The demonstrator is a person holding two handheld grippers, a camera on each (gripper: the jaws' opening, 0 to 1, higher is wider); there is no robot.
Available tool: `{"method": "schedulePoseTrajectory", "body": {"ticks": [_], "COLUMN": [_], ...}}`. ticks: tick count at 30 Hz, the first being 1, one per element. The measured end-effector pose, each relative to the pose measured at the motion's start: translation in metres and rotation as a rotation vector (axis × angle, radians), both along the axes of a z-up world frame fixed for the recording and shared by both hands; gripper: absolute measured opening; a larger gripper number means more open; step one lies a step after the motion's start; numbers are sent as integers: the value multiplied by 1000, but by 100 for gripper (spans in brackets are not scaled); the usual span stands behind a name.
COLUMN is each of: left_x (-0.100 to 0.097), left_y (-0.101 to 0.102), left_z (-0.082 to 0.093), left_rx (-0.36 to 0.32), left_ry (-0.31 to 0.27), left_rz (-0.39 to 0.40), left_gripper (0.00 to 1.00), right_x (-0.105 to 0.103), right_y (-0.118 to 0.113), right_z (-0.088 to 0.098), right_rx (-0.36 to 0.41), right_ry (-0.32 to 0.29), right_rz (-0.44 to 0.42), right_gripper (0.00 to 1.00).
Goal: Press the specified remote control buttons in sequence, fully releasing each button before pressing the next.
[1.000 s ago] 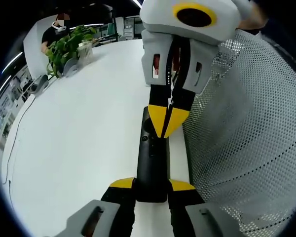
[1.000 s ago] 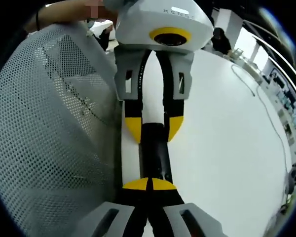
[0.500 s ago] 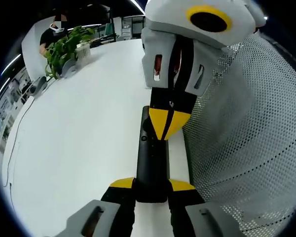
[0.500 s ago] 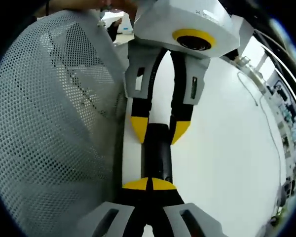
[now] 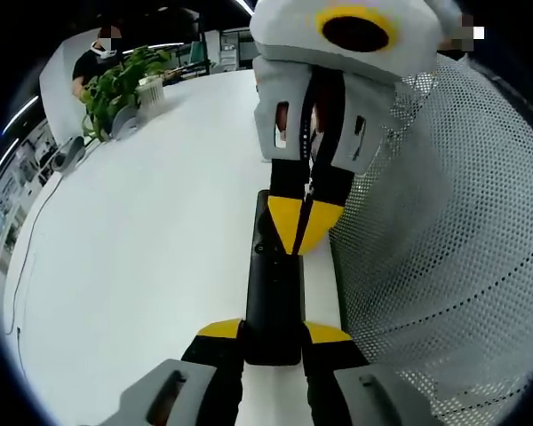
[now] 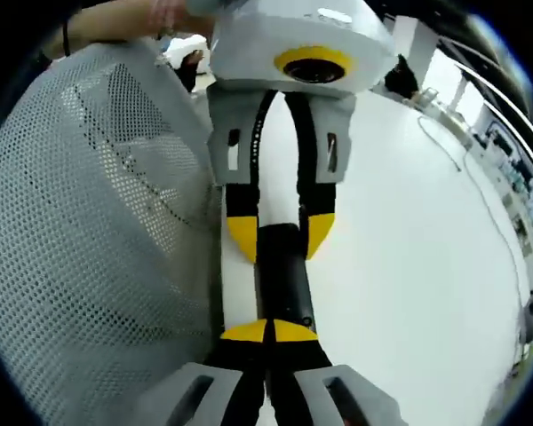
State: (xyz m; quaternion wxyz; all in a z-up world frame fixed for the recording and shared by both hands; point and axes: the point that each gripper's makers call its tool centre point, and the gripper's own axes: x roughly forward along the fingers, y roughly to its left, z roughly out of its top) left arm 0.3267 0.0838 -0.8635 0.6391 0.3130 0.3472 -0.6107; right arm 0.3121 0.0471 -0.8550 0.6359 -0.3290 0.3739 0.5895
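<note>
Remote control [image 5: 273, 302], a slim black bar, lies on the white table [image 5: 142, 257] close beside a grey perforated mesh surface [image 5: 444, 248]. Nearest in the left gripper view, the left gripper [image 5: 273, 333] has its yellow-tipped jaws clamped on either side of the remote's near end, steadying it. Further along, the right gripper [image 5: 302, 226] comes in from the far end with its tips drawn together into one point, resting on or just above the upper buttons; contact is hard to judge. The right gripper view agrees: joined tips [image 6: 268, 332] over the remote [image 6: 282, 280]. A press appears to be in hand. Next calls for a clean lift off before moving to another button. A potted plant [image 5: 120, 80] stands far off.
</note>
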Motion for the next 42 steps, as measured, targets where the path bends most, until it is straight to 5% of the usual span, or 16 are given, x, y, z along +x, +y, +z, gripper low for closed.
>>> {"method": "schedulePoseTrajectory", "body": {"ticks": [9, 20, 33, 42], "left_x": [0, 0, 1, 1], "left_y": [0, 0, 0, 0], "left_z": [-1, 0, -1, -1], "left_rx": [1, -1, 2, 1], "left_ry": [-1, -3, -8, -7], "left_rz": [-1, -3, -8, -8], "left_gripper": [26, 26, 26, 26], "right_x": [16, 15, 19, 22], "right_y": [-1, 1, 0, 0], "right_z": [6, -1, 1, 2], "right_rx": [2, -72, -17, -23], "right_ry": [-62, -119, 32, 35], "right_rz": [-40, 30, -126, -136], "right_gripper": [0, 0, 0, 0]}}
